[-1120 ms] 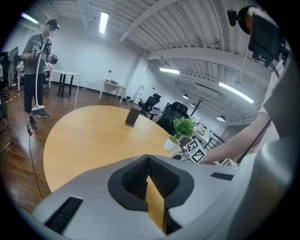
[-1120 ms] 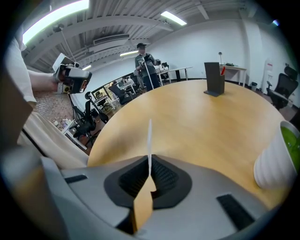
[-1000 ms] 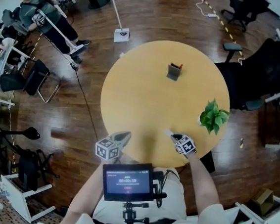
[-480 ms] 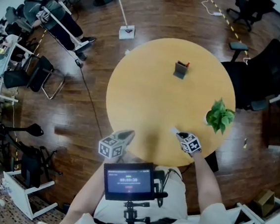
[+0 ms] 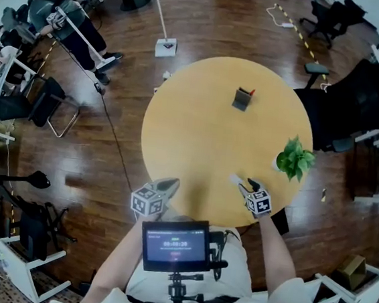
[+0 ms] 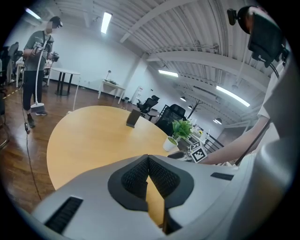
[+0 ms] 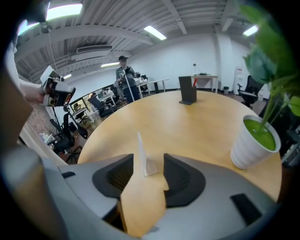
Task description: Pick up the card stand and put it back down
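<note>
The card stand is a small clear plastic sheet on a foot. It stands upright on the round yellow table near its front edge, and shows as a pale sliver in the head view. My right gripper is open around it: its jaws have just been opening, the stand is between them, and neither pad presses on it. My left gripper is shut on nothing, at the table's near left edge.
A potted green plant in a white cup stands right of my right gripper. A dark holder stands at the table's far side. Black chairs crowd the right; people stand at far left.
My right gripper's jaws have spread apart and let go of the clear stand, which now stands on the table. The left gripper has barely shifted.
</note>
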Demonstrator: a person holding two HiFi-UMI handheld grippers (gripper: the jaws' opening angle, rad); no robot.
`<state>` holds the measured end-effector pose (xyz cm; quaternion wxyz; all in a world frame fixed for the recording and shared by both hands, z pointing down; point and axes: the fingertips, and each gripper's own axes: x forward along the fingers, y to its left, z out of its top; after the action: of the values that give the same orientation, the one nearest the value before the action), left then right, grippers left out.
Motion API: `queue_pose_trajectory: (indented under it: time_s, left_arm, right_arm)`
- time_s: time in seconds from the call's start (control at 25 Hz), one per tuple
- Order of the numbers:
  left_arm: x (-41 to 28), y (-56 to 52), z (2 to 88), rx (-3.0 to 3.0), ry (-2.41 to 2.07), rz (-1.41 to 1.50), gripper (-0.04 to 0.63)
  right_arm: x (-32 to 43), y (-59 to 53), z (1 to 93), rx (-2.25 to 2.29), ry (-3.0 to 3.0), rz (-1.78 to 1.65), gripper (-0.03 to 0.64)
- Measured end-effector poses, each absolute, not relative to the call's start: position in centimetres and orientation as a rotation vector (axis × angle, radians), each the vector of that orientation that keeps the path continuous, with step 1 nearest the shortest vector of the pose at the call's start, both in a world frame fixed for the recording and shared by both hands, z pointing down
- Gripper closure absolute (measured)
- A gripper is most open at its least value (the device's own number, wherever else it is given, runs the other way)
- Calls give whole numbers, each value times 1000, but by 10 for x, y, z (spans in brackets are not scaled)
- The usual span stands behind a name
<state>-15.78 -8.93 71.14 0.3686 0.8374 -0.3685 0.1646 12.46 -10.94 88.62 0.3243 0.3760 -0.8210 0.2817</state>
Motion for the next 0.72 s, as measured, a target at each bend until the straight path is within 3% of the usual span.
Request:
queue_pose_trajectory:
  time_s: [0.36,0.72]
  left_arm:
    - [-176,-87,708,2206,-859,389,595]
    - [-208,-84,699,2265,-776,382,595]
  right_arm:
    - [118,-88,835,1287,-2162,783,390]
    - [78,-85,770,1570,-2233,828,466]
